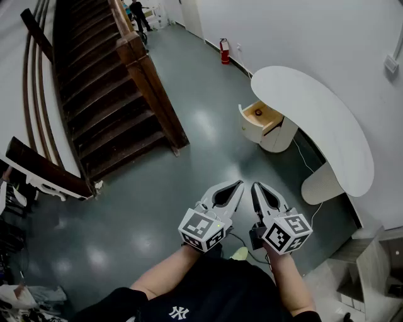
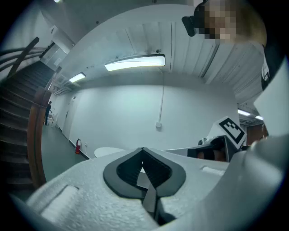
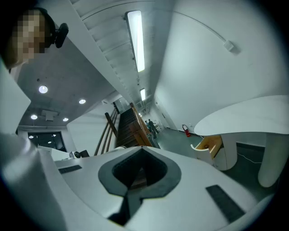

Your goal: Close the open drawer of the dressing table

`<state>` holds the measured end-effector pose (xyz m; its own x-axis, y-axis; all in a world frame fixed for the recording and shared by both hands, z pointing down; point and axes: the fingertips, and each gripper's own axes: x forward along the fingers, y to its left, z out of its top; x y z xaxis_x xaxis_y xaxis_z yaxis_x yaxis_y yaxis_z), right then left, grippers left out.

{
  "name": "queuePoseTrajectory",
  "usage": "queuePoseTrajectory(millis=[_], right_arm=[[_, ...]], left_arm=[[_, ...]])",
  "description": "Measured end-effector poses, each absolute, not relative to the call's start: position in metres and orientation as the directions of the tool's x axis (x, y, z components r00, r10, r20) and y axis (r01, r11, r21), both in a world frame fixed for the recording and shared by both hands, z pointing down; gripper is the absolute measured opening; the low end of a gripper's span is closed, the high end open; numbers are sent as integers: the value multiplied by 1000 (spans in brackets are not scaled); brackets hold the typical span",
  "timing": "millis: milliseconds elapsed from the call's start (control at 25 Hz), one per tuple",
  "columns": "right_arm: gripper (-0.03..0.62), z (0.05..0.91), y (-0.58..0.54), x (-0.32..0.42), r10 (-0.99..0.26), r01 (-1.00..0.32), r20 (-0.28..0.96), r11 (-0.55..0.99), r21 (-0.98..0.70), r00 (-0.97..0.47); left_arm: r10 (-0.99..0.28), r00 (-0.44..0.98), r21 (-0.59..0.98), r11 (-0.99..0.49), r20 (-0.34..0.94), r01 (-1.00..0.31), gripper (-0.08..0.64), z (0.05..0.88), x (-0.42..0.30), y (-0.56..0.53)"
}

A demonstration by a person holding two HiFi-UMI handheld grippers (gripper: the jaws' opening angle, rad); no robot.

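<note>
The white dressing table [image 1: 327, 119] with a curved top stands against the right wall. Its drawer [image 1: 259, 121] is pulled out toward the stairs and shows a wooden inside. My left gripper [image 1: 238, 184] and right gripper [image 1: 255, 186] are side by side low in the head view, well short of the drawer. Both are shut with nothing between the jaws. In the right gripper view the shut jaws [image 3: 143, 148] point level, with the open drawer [image 3: 210, 146] off to the right under the table top [image 3: 244, 115]. The left gripper view shows shut jaws [image 2: 142, 149] and the table top [image 2: 108, 151] far behind.
A dark wooden staircase [image 1: 107, 94] with a railing fills the left. A red fire extinguisher [image 1: 225, 51] stands at the far wall. A cable [image 1: 303, 157] trails on the grey floor beside the table. Pale furniture [image 1: 371, 270] sits at the bottom right. A person [image 1: 137, 12] stands far off.
</note>
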<state>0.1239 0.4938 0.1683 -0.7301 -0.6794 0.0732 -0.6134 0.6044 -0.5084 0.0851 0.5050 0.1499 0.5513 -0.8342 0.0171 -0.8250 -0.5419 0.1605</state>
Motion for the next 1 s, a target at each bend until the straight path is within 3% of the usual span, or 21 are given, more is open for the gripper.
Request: queuePoseTrajectory(millis=[520,800,1000], right_arm=[[14,173,460,89,-694,-616,73,581,-532,-716],[15,165,413,75,-759,-611,-3,526,-592,-651],[15,175,389,54,-795,-637,16,472,-610,-606]], left_arm=[[-812,583,174,-570,30,-803,9,159,47,466],[-818,575,137,-566,28,-813,9,160,-4,421],[-812,582,152,-572,30,-806,9,170,-42,395]])
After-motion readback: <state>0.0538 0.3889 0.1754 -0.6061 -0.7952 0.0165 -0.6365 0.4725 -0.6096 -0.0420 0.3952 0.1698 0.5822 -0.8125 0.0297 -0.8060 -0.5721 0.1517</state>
